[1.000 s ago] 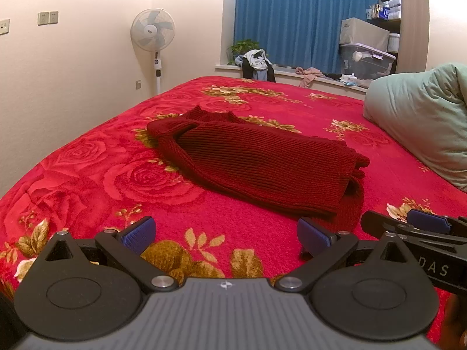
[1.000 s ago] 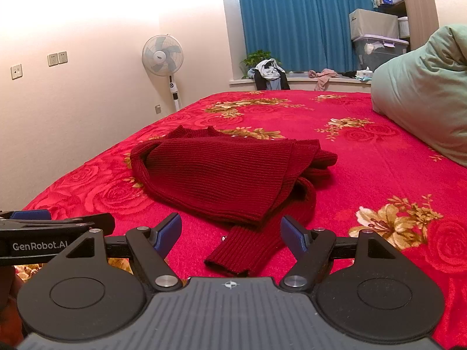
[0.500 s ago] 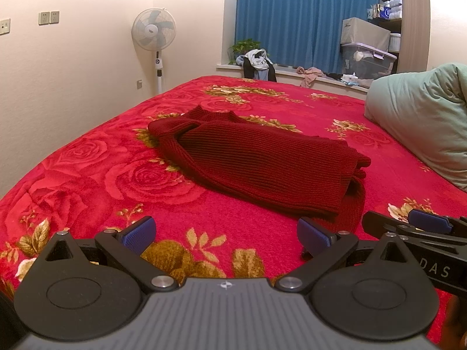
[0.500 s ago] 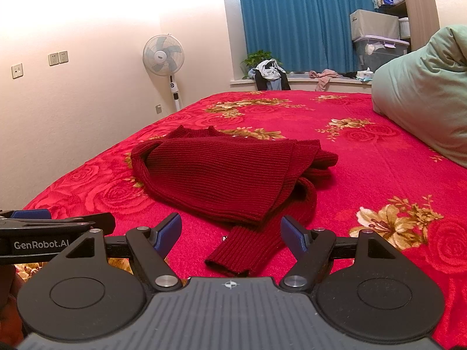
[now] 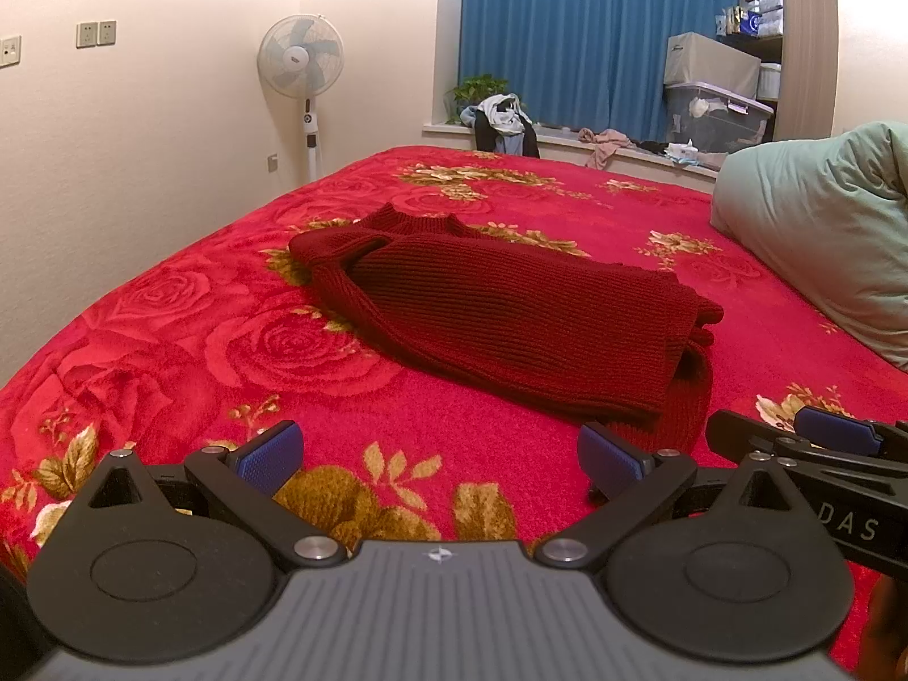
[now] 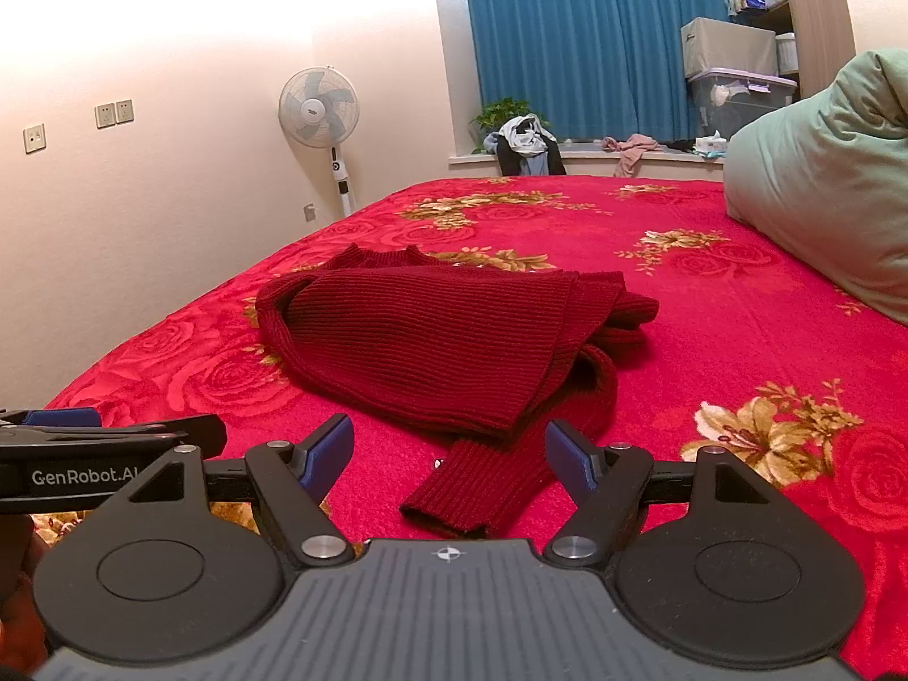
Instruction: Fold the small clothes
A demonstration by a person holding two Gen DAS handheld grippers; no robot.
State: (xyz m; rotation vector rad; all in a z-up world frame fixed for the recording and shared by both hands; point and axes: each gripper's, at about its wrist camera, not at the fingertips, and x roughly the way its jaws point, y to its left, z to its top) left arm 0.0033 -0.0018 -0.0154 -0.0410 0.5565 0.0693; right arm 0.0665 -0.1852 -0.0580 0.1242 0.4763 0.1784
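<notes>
Sweater point(image 6: 431, 340) half-folded on the bed point(image 6: 738, 295), sleeve point(image 6: 482, 488) trailing; both grippers, left point(image 5: 437, 454) and right point(image 6: 448, 448), wide and empty, next likely grabbing that sleeve.

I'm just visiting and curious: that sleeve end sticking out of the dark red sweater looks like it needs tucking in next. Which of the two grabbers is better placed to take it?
Probably the right gripper: its open jaws frame the sleeve cuff. The left gripper, also open, faces bare bedspread.
</notes>
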